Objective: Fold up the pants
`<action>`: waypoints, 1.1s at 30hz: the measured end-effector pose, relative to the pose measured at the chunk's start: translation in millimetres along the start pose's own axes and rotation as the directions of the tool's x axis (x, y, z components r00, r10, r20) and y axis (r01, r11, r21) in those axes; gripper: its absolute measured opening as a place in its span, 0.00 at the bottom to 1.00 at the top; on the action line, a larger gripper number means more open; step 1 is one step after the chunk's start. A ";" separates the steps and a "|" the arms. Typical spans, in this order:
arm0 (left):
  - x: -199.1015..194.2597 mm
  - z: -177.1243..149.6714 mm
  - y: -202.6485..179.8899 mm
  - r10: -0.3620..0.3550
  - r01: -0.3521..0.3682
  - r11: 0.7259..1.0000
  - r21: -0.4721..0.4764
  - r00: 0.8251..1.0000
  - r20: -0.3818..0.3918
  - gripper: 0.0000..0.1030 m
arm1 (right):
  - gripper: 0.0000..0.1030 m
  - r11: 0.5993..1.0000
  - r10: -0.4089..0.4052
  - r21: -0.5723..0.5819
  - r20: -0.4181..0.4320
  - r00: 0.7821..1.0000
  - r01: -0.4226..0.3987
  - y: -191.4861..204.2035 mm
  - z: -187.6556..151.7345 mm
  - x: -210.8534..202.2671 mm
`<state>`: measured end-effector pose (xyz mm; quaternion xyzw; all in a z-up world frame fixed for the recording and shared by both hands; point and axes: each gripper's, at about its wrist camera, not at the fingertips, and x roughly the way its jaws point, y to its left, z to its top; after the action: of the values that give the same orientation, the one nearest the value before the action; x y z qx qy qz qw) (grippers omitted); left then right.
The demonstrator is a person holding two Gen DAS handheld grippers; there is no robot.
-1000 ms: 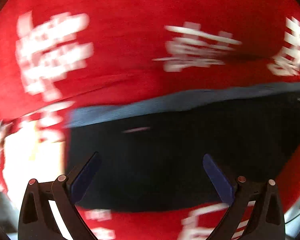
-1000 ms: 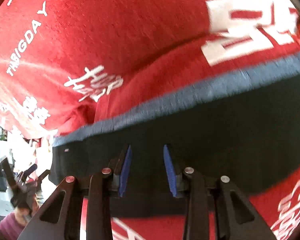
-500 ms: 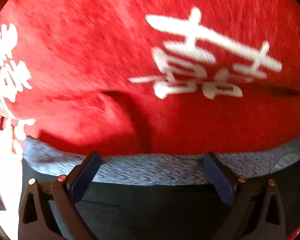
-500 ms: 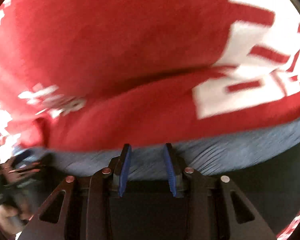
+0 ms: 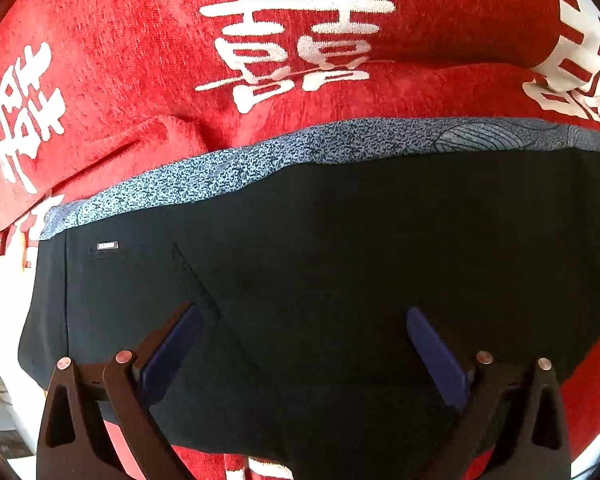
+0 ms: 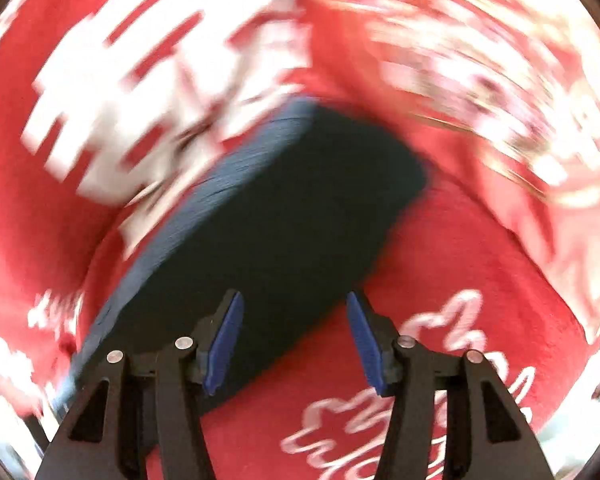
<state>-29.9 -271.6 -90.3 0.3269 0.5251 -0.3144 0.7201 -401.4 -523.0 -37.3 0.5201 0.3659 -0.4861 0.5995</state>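
The dark pants (image 5: 340, 280) lie folded flat on a red blanket (image 5: 140, 80), long axis running left to right in the left view, grey band along the far edge. The left gripper (image 5: 304, 344) is spread wide and holds nothing; the right gripper (image 6: 294, 340) is parted and also holds nothing.

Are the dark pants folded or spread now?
Folded: the pants lie as a compact rectangle on the red cloth, blue band along one edge.

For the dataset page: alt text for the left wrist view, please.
Dark folded pants with a blue-grey speckled band along the far edge lie on a red cloth printed with white characters. The left gripper hovers open above them.
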 end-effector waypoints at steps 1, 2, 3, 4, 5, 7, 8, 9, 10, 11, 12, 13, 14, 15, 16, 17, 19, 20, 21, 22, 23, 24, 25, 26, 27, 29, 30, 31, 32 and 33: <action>-1.1 0.5 -4.0 0.019 -0.019 1.000 0.017 1.000 0.001 1.00 | 0.57 0.999 0.013 0.030 0.003 1.000 -0.013 -13.8 7.6 2.9; 2.4 0.0 -9.4 0.036 -0.036 0.999 0.034 0.999 0.003 1.00 | 0.57 0.999 0.023 0.045 0.003 1.000 -0.023 -22.4 12.4 4.2; 0.4 0.5 -13.9 0.057 -0.058 0.997 0.055 0.998 0.006 1.00 | 0.57 0.998 0.036 0.060 -0.005 0.999 -0.036 -29.1 16.9 10.7; -5.3 1.0 -16.4 0.074 -0.074 0.995 0.068 0.997 0.007 1.00 | 0.49 0.996 0.048 0.073 -0.022 0.999 -0.046 -34.2 23.2 17.3; -7.6 1.6 -18.3 0.086 -0.086 0.993 0.077 0.996 0.006 1.00 | 0.33 0.995 0.057 0.082 -0.027 0.998 -0.055 -36.2 28.3 19.9; -8.1 0.7 -19.6 0.094 -0.093 0.994 0.063 0.996 0.000 1.00 | 0.16 0.995 0.083 0.053 0.008 0.996 -0.084 -28.7 36.9 9.7; -14.7 -1.1 -17.8 0.092 -0.092 0.995 0.048 0.996 -0.003 1.00 | 0.16 0.995 0.097 0.022 0.029 0.995 -0.097 -24.7 39.7 3.8; -13.3 -1.2 -16.4 0.091 -0.090 0.995 0.034 0.996 -0.006 1.00 | 0.16 0.995 0.093 -0.026 0.044 0.995 -0.092 -20.8 42.5 -0.1; -12.5 -2.0 -16.4 0.091 -0.091 0.996 0.023 0.996 -0.008 1.00 | 0.16 0.995 0.069 -0.073 0.035 0.997 -0.066 -19.3 44.9 2.1; -12.7 -2.8 -17.2 0.097 -0.097 0.995 0.019 0.995 -0.008 1.00 | 0.16 0.996 0.055 -0.076 0.018 0.998 -0.054 -22.0 47.6 7.7; -11.2 -2.3 -17.8 0.105 -0.105 0.994 0.022 0.994 -0.006 1.00 | 0.17 0.997 0.042 -0.062 -0.007 0.999 -0.042 -29.2 49.3 16.8; -12.2 -3.0 -20.0 0.116 -0.116 0.993 0.030 0.993 -0.003 1.00 | 0.17 0.998 0.040 -0.037 -0.028 0.999 -0.041 -40.5 49.3 25.6; -12.6 -3.0 -20.6 0.121 -0.121 0.992 0.036 0.993 -0.002 1.00 | 0.17 0.998 0.062 -0.026 -0.013 0.998 -0.062 -46.9 45.0 24.7; -12.6 -2.9 -21.4 0.124 -0.124 0.991 0.044 0.992 -0.002 1.00 | 0.29 0.998 0.064 -0.027 0.000 0.998 -0.064 -47.7 43.0 21.7; -12.0 -1.4 -20.8 0.125 -0.125 0.991 0.046 0.992 -0.008 1.00 | 0.41 0.999 0.017 -0.043 0.002 1.000 -0.017 -45.6 40.1 17.2; -13.1 0.8 -20.4 0.129 -0.128 0.991 0.049 0.991 -0.021 1.00 | 0.42 0.999 -0.010 -0.048 0.001 1.000 0.010 -45.1 37.2 13.9; -13.8 9.1 -20.1 0.141 -0.139 0.989 0.052 0.989 -0.037 1.00 | 0.42 0.999 -0.041 -0.032 -0.002 0.999 0.041 -46.3 31.5 -0.9; -20.7 13.2 -22.0 0.132 -0.130 0.990 0.048 0.991 -0.025 1.00 | 0.42 0.998 -0.036 -0.041 0.020 0.999 0.037 -45.6 28.6 -12.5; -27.9 16.6 -24.6 0.115 -0.114 0.993 0.043 0.993 -0.006 1.00 | 0.42 0.996 -0.015 -0.083 0.055 0.998 0.020 -36.9 25.3 -26.6; -36.1 21.3 -29.7 0.089 -0.090 0.995 0.041 0.996 0.018 1.00 | 0.42 0.990 0.011 -0.142 0.082 0.997 0.001 -23.9 22.7 -36.9; -41.6 26.4 -36.2 0.065 -0.067 0.997 0.046 0.997 0.034 1.00 | 0.42 0.982 0.037 -0.190 0.092 0.995 -0.019 -14.3 20.7 -41.3; -43.0 31.9 -43.7 0.044 -0.047 0.997 0.055 0.998 0.042 1.00 | 0.44 0.967 0.070 -0.250 0.086 0.994 -0.047 2.2 19.6 -41.3; -42.1 38.3 -53.2 0.027 -0.030 0.997 0.066 0.999 0.047 1.00 | 0.45 0.940 0.113 -0.328 0.044 0.993 -0.093 25.7 17.3 -34.9; -38.5 44.5 -62.2 0.020 -0.024 0.997 0.072 0.999 0.050 1.00 | 0.45 0.923 0.135 -0.364 0.011 0.991 -0.121 42.4 16.4 -25.8; -32.5 51.6 -71.2 0.016 -0.019 0.997 0.070 0.999 0.047 1.00 | 0.45 0.906 0.155 -0.395 -0.026 0.988 -0.153 58.4 14.9 -15.1; -19.2 63.5 -82.2 -0.008 0.006 0.999 0.039 0.999 0.042 1.00 | 0.45 0.876 0.169 -0.444 -0.086 0.982 -0.190 90.9 11.6 11.9; -11.5 68.6 -85.8 -0.011 0.010 1.000 0.020 0.999 0.035 1.00 | 0.45 0.861 0.161 -0.472 -0.098 0.982 -0.188 106.4 9.2 26.4; -3.5 73.1 -89.0 -0.017 0.017 1.000 0.002 1.000 0.024 1.00 | 0.45 0.853 0.153 -0.488 -0.102 0.983 -0.183 119.1 3.4 38.2; 1.9 76.1 -91.1 -0.022 0.022 1.000 -0.009 0.999 0.023 1.00 | 0.45 0.851 0.144 -0.494 -0.105 0.984 -0.177 123.3 -2.7 39.5; 5.8 78.0 -91.5 -0.020 0.020 1.000 -0.017 0.999 0.030 1.00 | 0.45 0.850 0.127 -0.501 -0.111 0.986 -0.165 129.9 -2.6 52.5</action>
<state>-58.3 -388.6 -90.4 0.3109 0.5202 -0.3219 0.7274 -262.5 -532.8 -52.6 0.3877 0.4623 -0.3060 0.7365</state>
